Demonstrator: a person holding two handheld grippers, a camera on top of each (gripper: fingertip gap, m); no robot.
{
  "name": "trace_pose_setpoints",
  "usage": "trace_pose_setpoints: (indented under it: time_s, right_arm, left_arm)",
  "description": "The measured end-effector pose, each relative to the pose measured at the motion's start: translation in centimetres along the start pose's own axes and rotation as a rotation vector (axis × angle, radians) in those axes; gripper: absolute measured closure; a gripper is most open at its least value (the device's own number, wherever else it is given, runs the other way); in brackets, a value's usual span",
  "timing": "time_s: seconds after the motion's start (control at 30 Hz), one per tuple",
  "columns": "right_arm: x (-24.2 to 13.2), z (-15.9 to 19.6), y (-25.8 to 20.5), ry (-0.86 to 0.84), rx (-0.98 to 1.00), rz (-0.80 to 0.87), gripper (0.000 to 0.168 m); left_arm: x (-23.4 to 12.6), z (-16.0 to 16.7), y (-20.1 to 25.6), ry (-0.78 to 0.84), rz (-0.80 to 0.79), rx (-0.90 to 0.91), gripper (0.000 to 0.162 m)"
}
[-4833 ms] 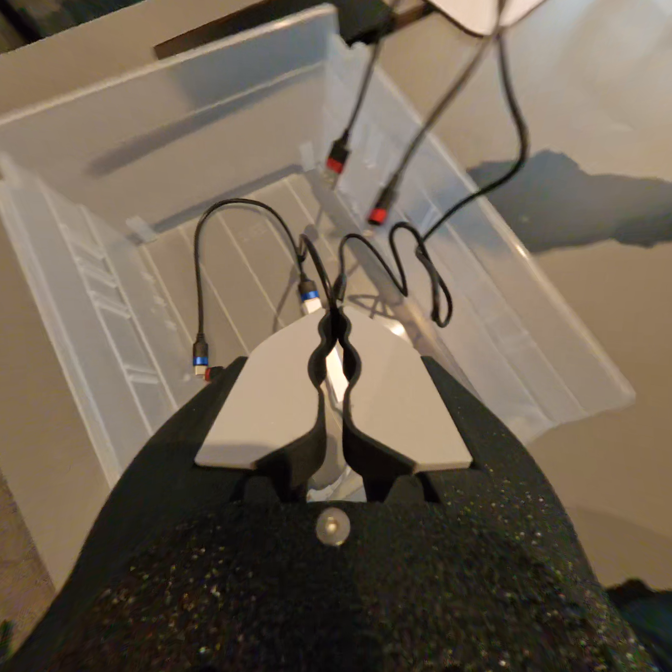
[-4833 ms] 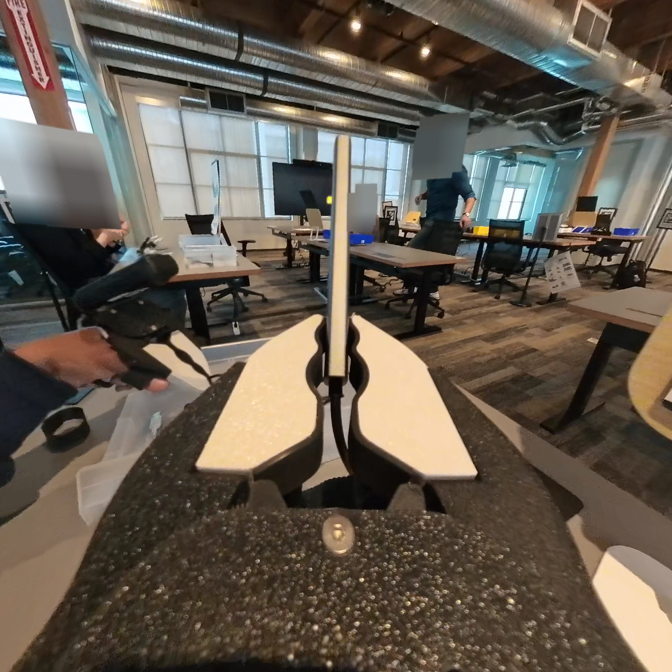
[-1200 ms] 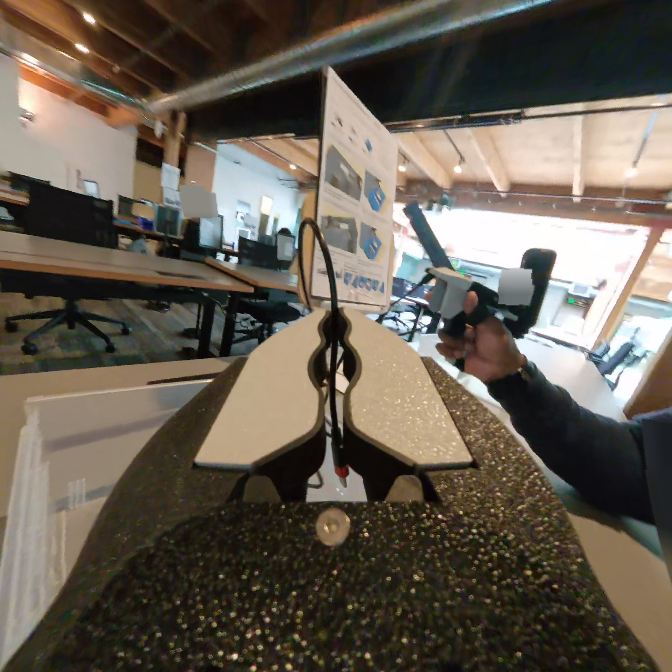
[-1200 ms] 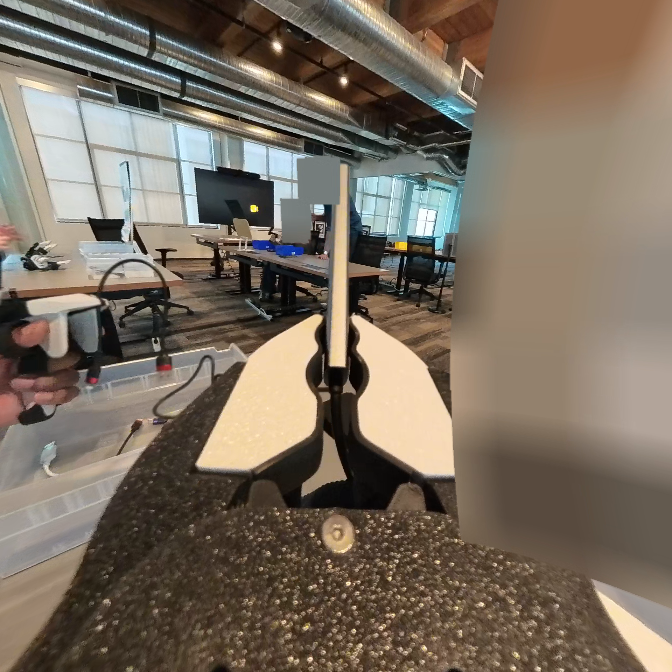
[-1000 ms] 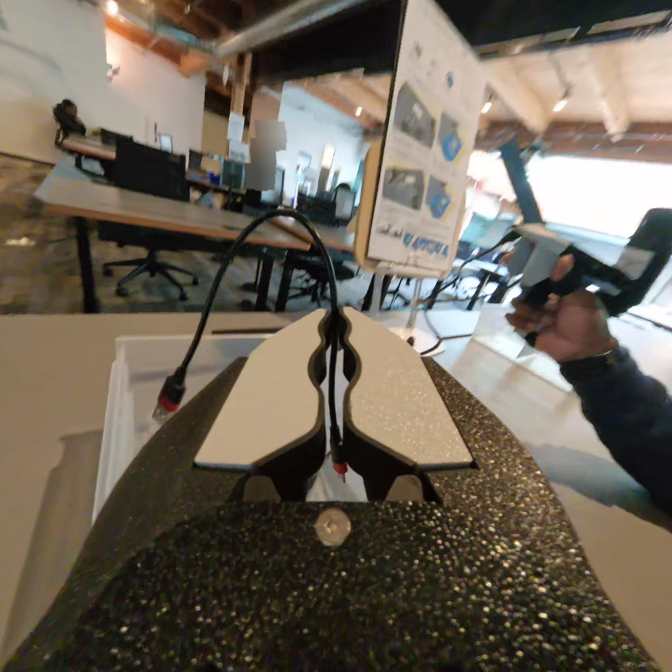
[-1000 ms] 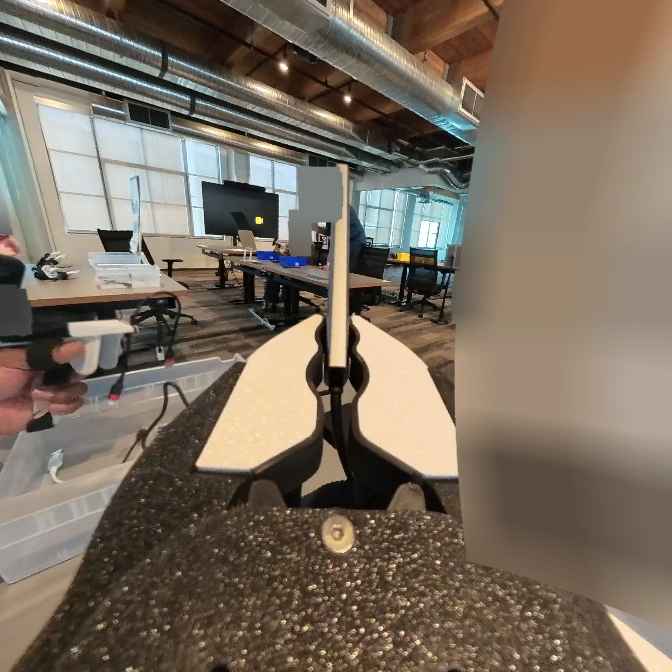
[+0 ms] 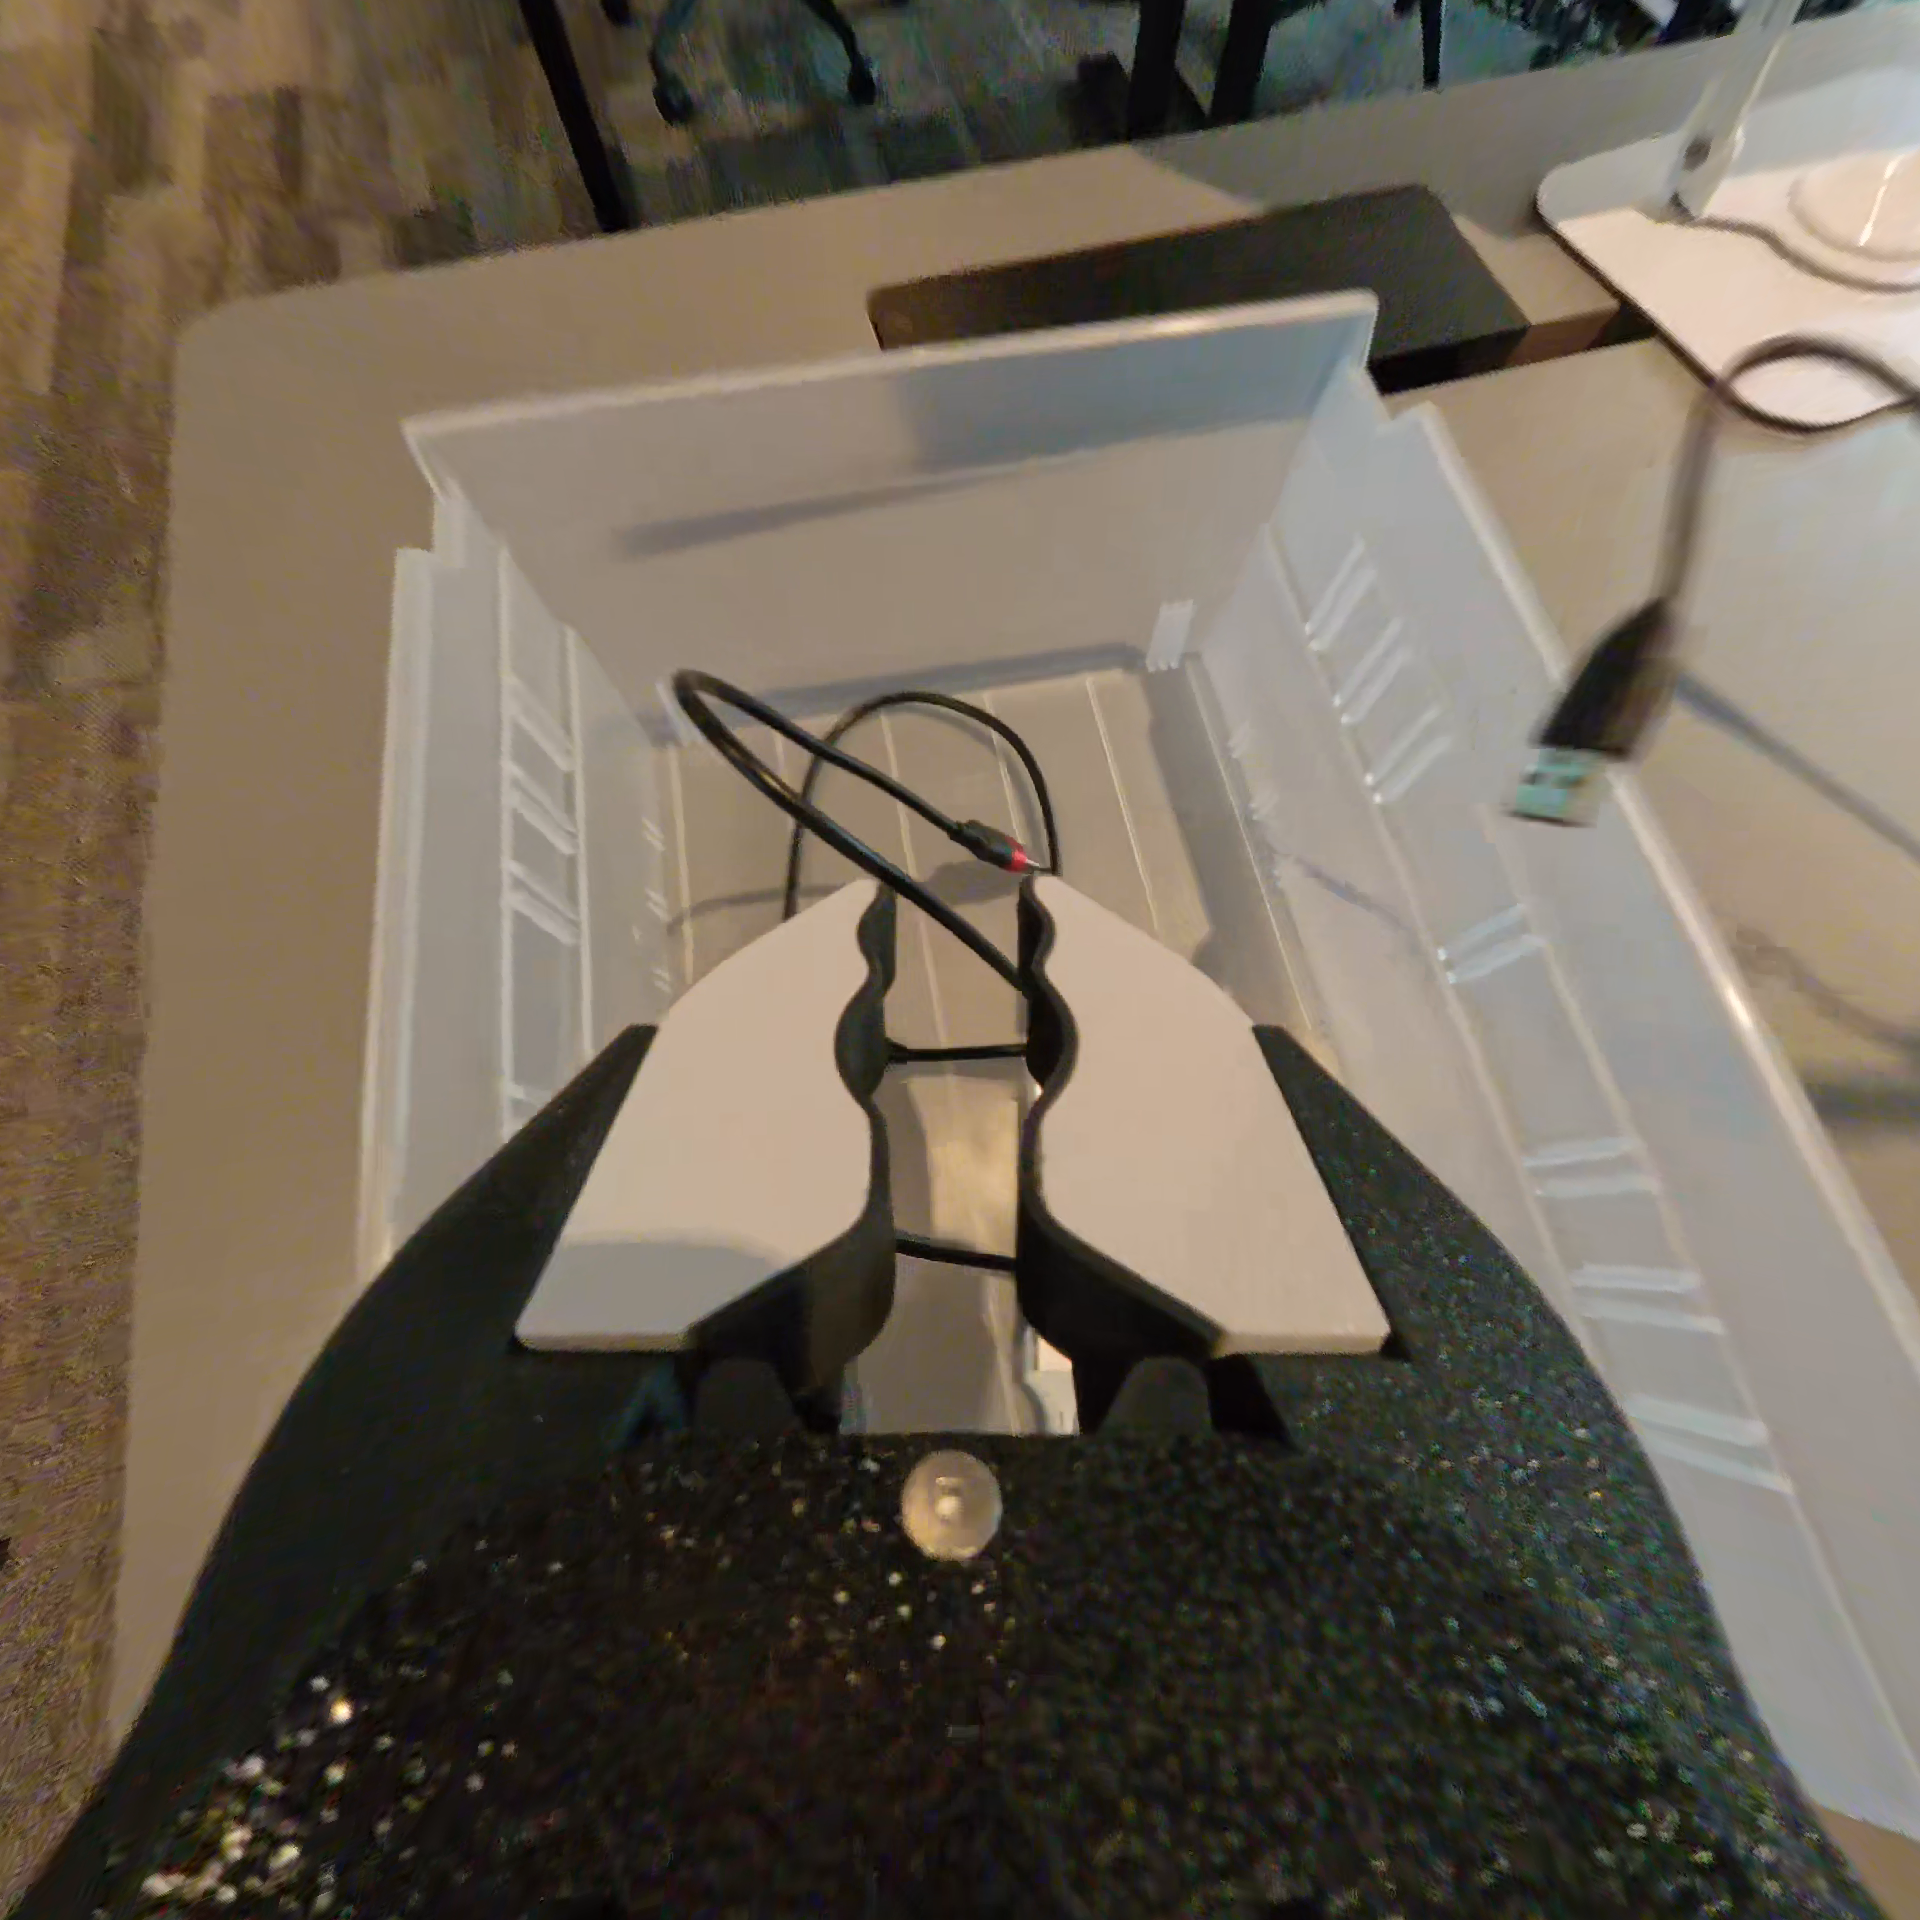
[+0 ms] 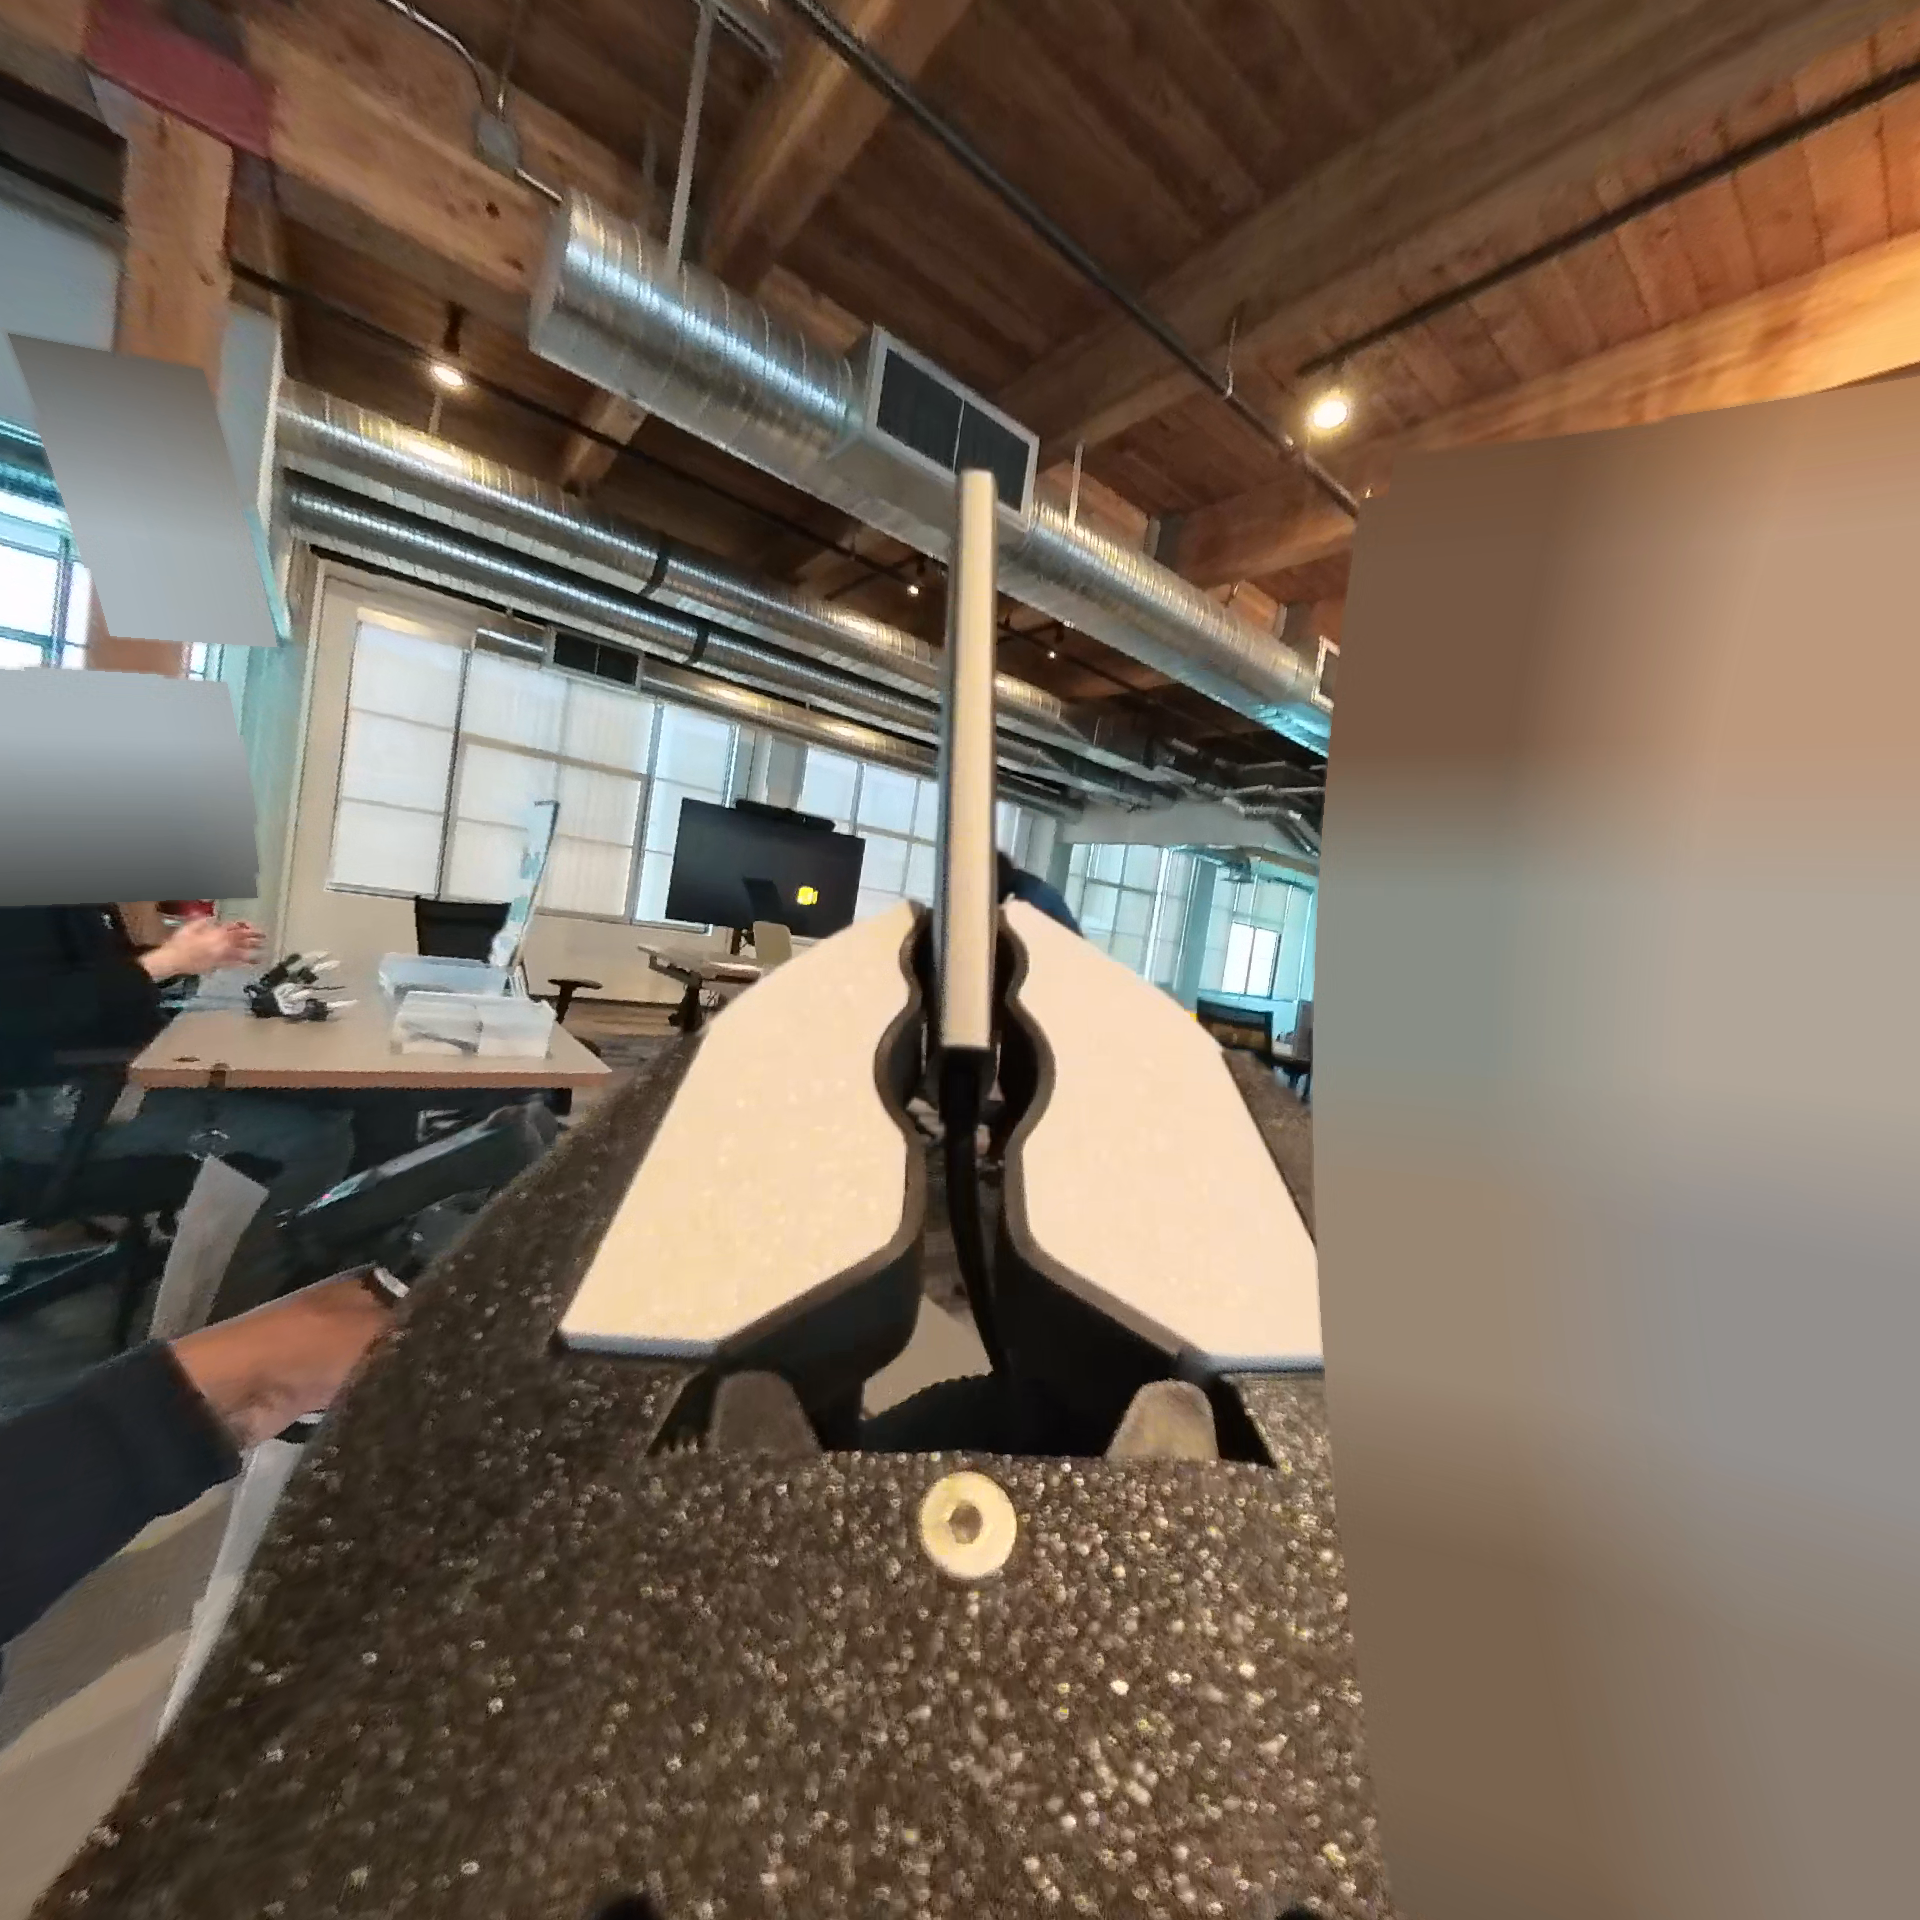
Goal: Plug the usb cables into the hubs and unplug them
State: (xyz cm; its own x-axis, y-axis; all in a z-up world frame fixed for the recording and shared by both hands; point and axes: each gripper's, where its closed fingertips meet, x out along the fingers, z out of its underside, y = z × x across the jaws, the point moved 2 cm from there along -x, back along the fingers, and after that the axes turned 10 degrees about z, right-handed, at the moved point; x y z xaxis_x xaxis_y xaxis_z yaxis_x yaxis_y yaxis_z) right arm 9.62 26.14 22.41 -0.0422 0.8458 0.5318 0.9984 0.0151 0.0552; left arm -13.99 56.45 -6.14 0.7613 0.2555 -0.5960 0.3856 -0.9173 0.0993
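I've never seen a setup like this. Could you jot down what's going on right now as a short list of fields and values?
Left gripper: open, above the bin, holding nothing
Right gripper: shut on a thin grey hub raised edge-on, its black lead running down between the fingers
Bin: clear plastic, on a beige table
In the bin: black cable with a red-ringed plug, lying loose
Dangling at right: black USB plug, blurred
Also nearby: white stand base

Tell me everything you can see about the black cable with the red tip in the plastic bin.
The cable is thin, black and loose, looping over the floor of the clear plastic bin. Its small plug has a red band at the tip. The open left gripper hovers above without gripping it; strands show between its fingers, and the other end is hidden.
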Motion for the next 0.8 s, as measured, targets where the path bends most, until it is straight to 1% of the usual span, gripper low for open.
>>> trace_pose_setpoints:
  time_s: [0.17, 0.23, 0.4, 0.5, 0.6, 0.7, 0.8]
  right_arm:
    - [-2.2, -2.7, 0.9, 0.031, -0.023, 0.012, 0.159]
    - [-3.1, -3.5, 1.3, 0.037, -0.036, 0.022, 0.159]
    - [-5.7, -5.6, 2.4, 0.048, -0.074, 0.047, 0.159]
    - [-7.5, -6.7, 3.1, 0.042, -0.092, 0.051, 0.160]
    - [-9.3, -7.6, 3.9, 0.028, -0.114, 0.054, 0.159]
    - [-11.1, -8.1, 4.8, 0.002, -0.122, 0.050, 0.159]
    - [-12.7, -8.2, 5.7, -0.023, -0.123, 0.046, 0.159]
  left_arm:
    - [-1.6, -0.3, -1.1, -0.009, -0.103, 0.043, 0.139]
    - [-2.4, -1.0, -1.3, 0.018, -0.146, 0.082, 0.136]
    - [-5.6, -5.1, 0.1, 0.252, -0.211, 0.224, 0.130]
    - [-7.5, -7.5, 2.3, 0.368, -0.221, 0.327, 0.129]
    - [-8.4, -9.3, 6.2, 0.431, -0.144, 0.414, 0.129]
    - [-8.1, -10.7, 12.4, 0.475, 0.047, 0.486, 0.129]
    - [-6.8, -12.0, 19.6, 0.489, 0.230, 0.580, 0.129]
